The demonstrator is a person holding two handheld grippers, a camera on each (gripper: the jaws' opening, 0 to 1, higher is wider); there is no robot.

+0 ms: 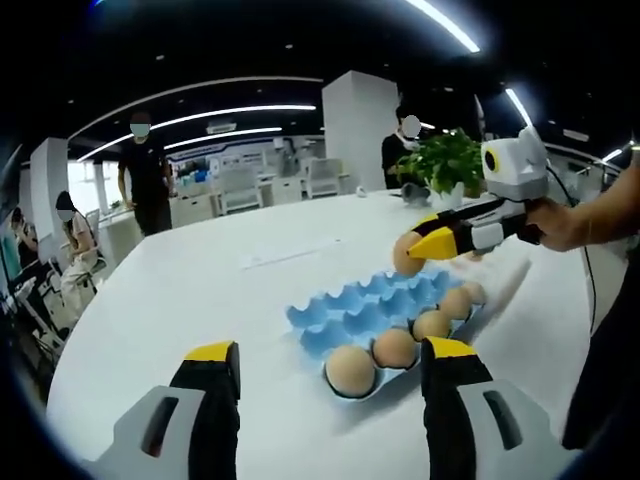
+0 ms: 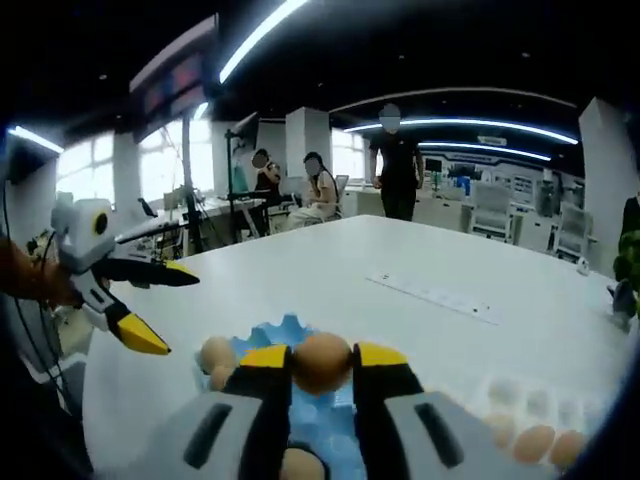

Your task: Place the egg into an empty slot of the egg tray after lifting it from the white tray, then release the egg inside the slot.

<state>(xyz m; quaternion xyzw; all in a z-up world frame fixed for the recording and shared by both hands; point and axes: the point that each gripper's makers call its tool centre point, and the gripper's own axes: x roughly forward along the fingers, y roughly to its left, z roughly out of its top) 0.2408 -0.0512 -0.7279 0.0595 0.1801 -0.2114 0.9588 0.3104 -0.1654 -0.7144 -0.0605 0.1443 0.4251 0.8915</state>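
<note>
Right gripper (image 2: pixel 322 372) clasping egg (image 2: pixel 322 360), above egg tray (image 2: pixel 262 345)

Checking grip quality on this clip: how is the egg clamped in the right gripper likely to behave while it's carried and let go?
The egg is probably fragile; the right gripper pinches its smooth, rounded shell between two narrow tips, so it could slip. Released on the flat white table it would likely roll; a cup of the blue egg tray should cradle it.

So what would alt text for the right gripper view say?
A yellow-tipped right gripper pinches a brown egg above a blue egg tray on a white table. The left gripper hangs open at left; people stand beyond.
</note>
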